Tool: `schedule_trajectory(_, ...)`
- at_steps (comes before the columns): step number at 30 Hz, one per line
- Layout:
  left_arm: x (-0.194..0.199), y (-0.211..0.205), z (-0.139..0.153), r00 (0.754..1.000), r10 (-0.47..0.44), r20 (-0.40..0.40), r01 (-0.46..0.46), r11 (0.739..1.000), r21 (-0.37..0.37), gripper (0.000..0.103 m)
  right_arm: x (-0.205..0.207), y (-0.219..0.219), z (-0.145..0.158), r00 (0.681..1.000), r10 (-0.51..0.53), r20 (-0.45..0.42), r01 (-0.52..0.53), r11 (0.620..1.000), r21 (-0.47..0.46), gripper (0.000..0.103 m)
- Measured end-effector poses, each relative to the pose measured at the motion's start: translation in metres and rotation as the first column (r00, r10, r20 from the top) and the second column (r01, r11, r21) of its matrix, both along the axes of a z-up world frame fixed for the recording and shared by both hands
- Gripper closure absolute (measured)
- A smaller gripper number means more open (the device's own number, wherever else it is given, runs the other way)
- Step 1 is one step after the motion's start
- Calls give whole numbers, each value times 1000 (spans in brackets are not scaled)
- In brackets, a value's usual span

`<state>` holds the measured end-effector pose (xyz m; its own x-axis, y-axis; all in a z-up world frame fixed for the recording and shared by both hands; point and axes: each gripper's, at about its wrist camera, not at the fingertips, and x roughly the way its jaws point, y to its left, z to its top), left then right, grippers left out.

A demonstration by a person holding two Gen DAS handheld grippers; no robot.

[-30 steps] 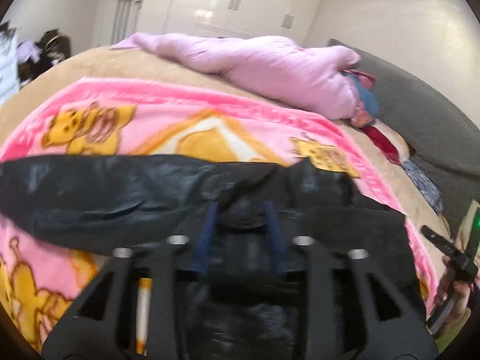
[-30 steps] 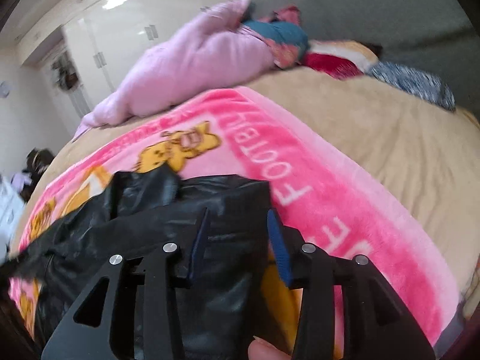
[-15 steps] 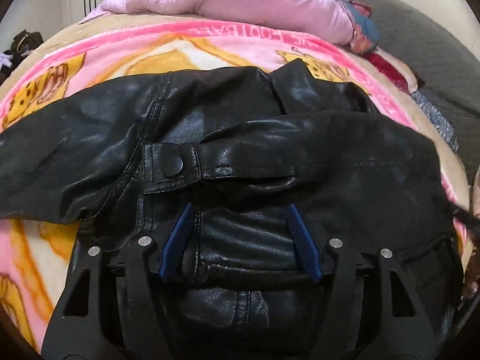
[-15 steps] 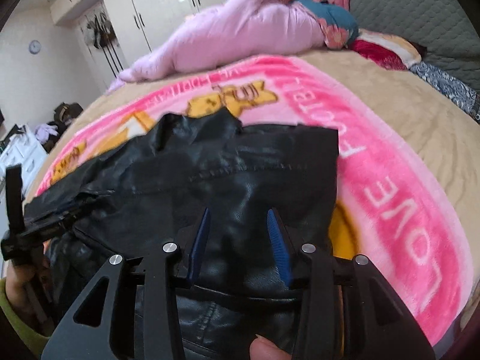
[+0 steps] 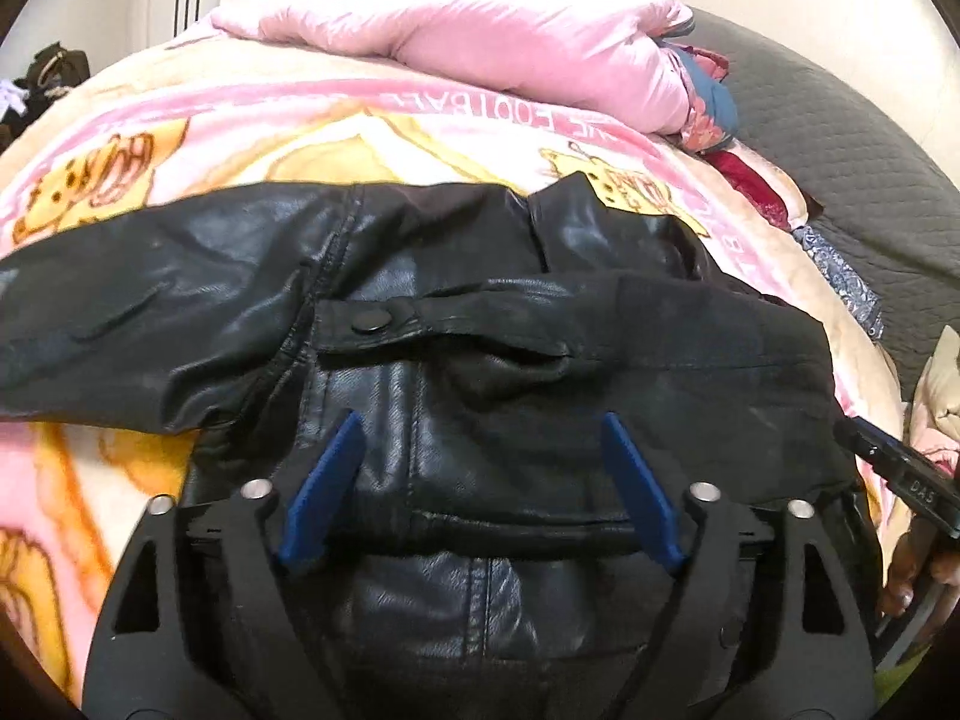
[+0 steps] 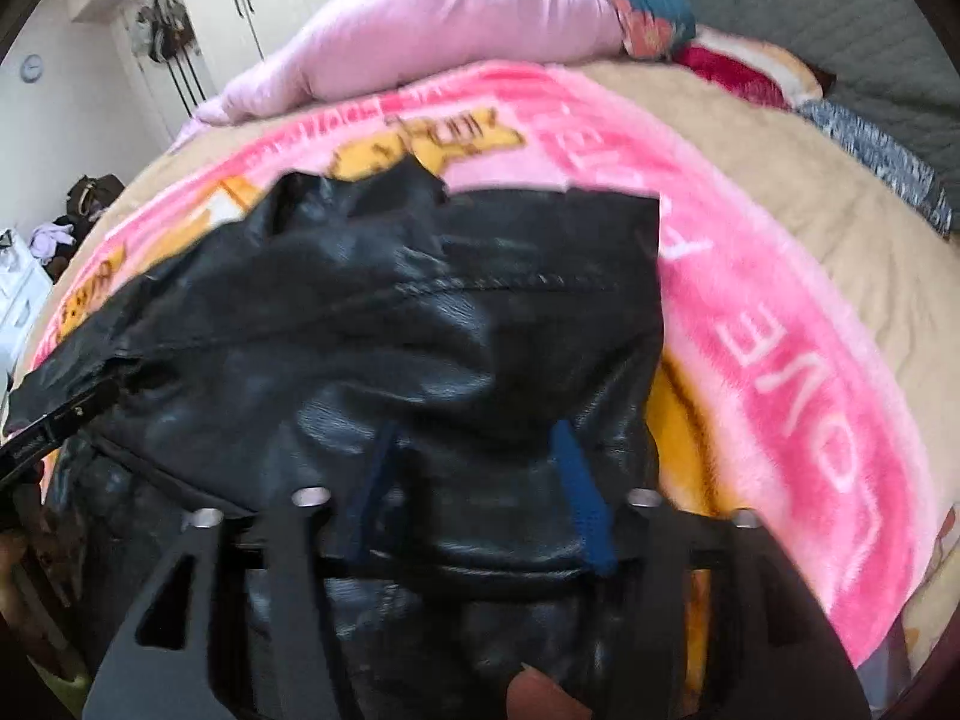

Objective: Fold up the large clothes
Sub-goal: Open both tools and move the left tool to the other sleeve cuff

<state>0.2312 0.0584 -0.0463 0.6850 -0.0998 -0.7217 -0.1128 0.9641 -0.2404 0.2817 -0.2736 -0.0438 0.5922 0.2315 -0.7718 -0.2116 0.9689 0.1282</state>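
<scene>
Right now my left gripper [image 5: 477, 438] hangs over the black leather jacket [image 5: 420, 324] with its jaws spread wide, freshly opened, pinching nothing. My right gripper [image 6: 474, 462] has just opened too. That jacket lies folded on the pink blanket [image 6: 780, 324].
</scene>
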Motion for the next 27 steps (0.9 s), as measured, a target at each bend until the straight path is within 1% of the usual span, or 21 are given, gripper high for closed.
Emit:
schedule_trajectory(2,-3,-1,5,1000,-1,7,1,1000,11,17,-5,4,9,1000,5,27,-5,1000,16,38)
schedule_trajectory(3,-5,0,7,1000,1,11,-1,1000,12,9,-7,7,12,999,10,34,-10,1000,20,33)
schedule_trajectory(4,-7,0,9,1000,2,18,-2,1000,12,9,-10,10,15,999,16,42,-17,1000,21,25)
schedule_trajectory(5,-7,1,10,1000,1,19,-1,1000,12,9,-12,13,17,998,19,52,-20,1000,19,21)
schedule_trajectory(6,-8,2,11,1000,0,17,0,1000,15,9,-16,16,19,997,24,68,-24,1000,10,12)
schedule_trajectory(7,-9,2,12,1000,2,16,-2,1000,19,9,-19,19,21,997,26,77,-26,1000,2,6)
schedule_trajectory(10,-11,7,14,1000,7,18,-8,1000,23,9,-26,30,27,993,49,110,-47,999,-20,4)
schedule_trajectory(13,-16,14,18,1000,13,22,-13,1000,13,9,-32,42,34,989,67,129,-63,997,-35,4)
schedule_trajectory(17,-25,31,24,998,42,37,-42,999,-12,9,-42,58,41,984,87,154,-82,996,-37,4)
schedule_trajectory(22,-36,49,28,997,69,39,-68,998,-11,9,-49,79,48,983,84,163,-78,996,-45,4)
schedule_trajectory(24,-40,56,29,996,82,41,-81,997,-16,9,-51,88,51,982,75,175,-64,996,-65,4)
schedule_trajectory(27,-46,68,29,994,100,42,-98,995,-31,9,-53,96,54,982,70,173,-64,997,-44,4)
